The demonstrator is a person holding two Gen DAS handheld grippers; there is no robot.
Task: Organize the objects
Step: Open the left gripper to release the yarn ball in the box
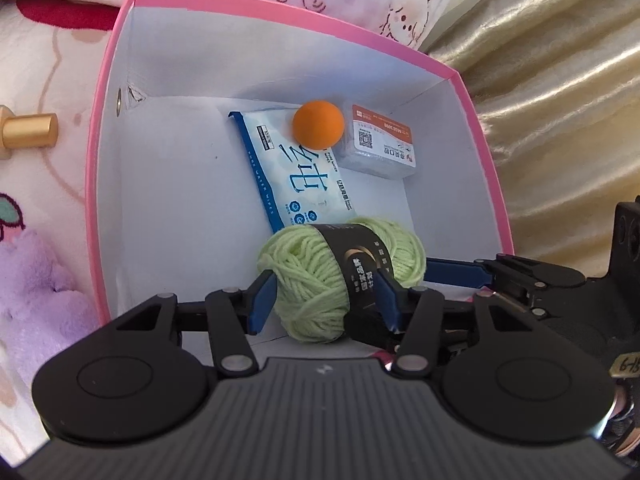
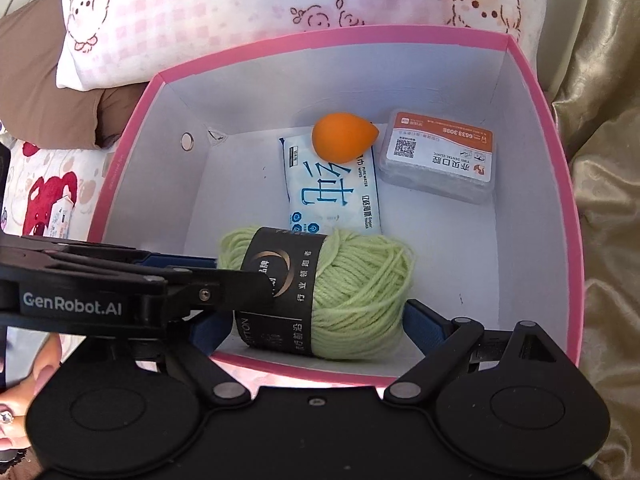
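Observation:
A pale green yarn ball [image 1: 320, 280] with a black paper band is over the near end of a pink box [image 1: 104, 128] with a white inside. My left gripper [image 1: 324, 304] is shut on the yarn, one blue finger on each side. My right gripper [image 2: 316, 324] also has a blue finger on each side of the yarn [image 2: 352, 292]; the left gripper's black finger crosses in front of it from the left. Inside the box lie a blue and white wet wipes pack [image 1: 296, 176], an orange teardrop sponge [image 1: 318, 124] and a clear plastic case with an orange label [image 1: 378, 148].
The box stands on a pink cartoon-print blanket [image 1: 44, 80]. A gold cylinder [image 1: 28, 132] lies left of the box. A gold fabric [image 1: 560, 100] is on the right. A small pack [image 2: 62, 216] lies on the blanket at the left in the right wrist view.

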